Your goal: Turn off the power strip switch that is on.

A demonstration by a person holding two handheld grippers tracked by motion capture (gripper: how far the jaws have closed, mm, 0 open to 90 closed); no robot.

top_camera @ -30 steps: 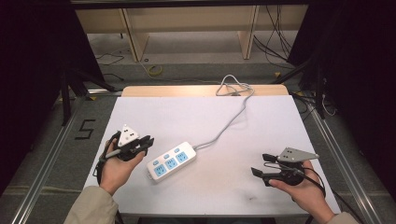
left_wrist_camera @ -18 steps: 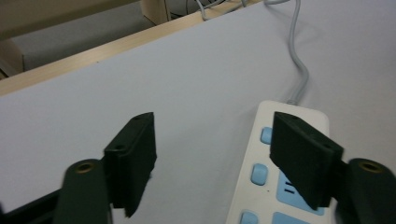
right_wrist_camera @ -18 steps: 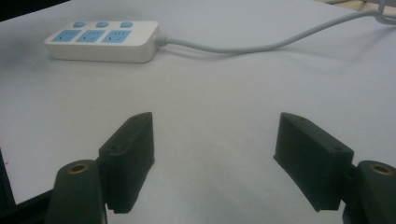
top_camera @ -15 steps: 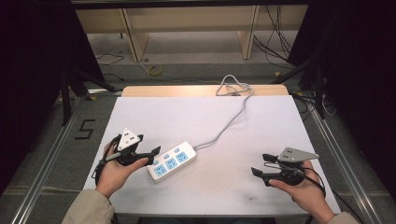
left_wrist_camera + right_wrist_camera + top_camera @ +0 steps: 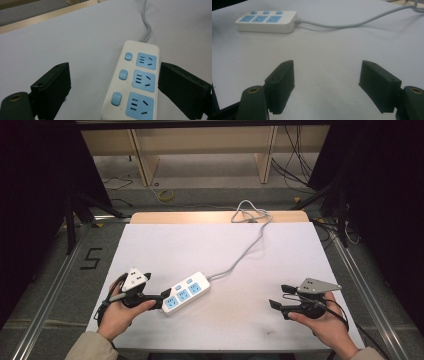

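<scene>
We see the white power strip (image 5: 186,293) lying flat on the white worktop (image 5: 220,250), toward its near left, its grey cable (image 5: 245,251) running off to the far edge. Our left tongs (image 5: 164,299) have just been opening and now stand wide, with the strip's near end between the jaws and neither pad pressing on it. Our right tongs (image 5: 278,296) hover wide and empty at the near right, well apart from the strip.

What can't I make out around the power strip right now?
- Power strip: its near end is cut off by the bottom edge in the left claw view.
- Its cable: the plug end sits in a tangle at the table's far edge, too small in the high view.
- Switch positions: too small to tell.
</scene>
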